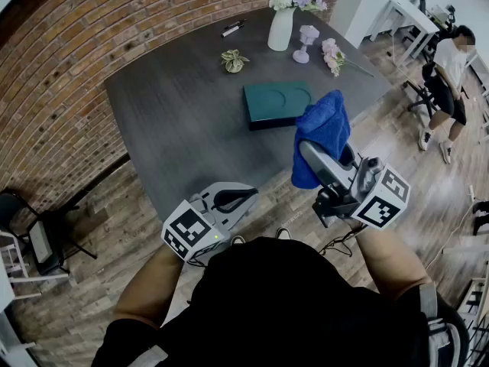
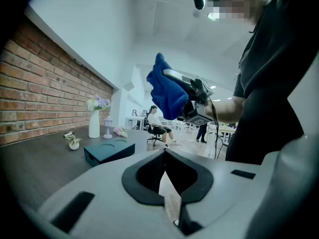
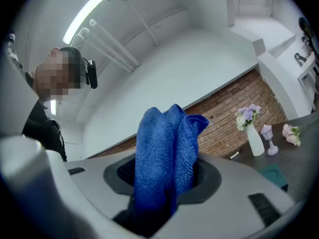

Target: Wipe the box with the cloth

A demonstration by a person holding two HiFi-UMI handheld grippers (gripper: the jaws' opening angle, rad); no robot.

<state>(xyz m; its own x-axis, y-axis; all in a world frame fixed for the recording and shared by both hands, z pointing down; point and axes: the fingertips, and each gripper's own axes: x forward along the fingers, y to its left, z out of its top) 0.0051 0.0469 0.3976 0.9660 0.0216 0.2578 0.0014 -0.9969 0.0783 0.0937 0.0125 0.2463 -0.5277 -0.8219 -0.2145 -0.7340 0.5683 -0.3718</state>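
Blue cloth [image 3: 164, 143] clamped, R tool [image 3: 162, 180] tips hidden

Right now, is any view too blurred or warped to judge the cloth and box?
Head view: sharp, evenly lit, table edges bowed by the lens, box clear. Left gripper view: dark vignetted corners, box small but crisp. Right gripper view: cloth sharp between the jaws, ceiling light glaring, whole scene tilted.
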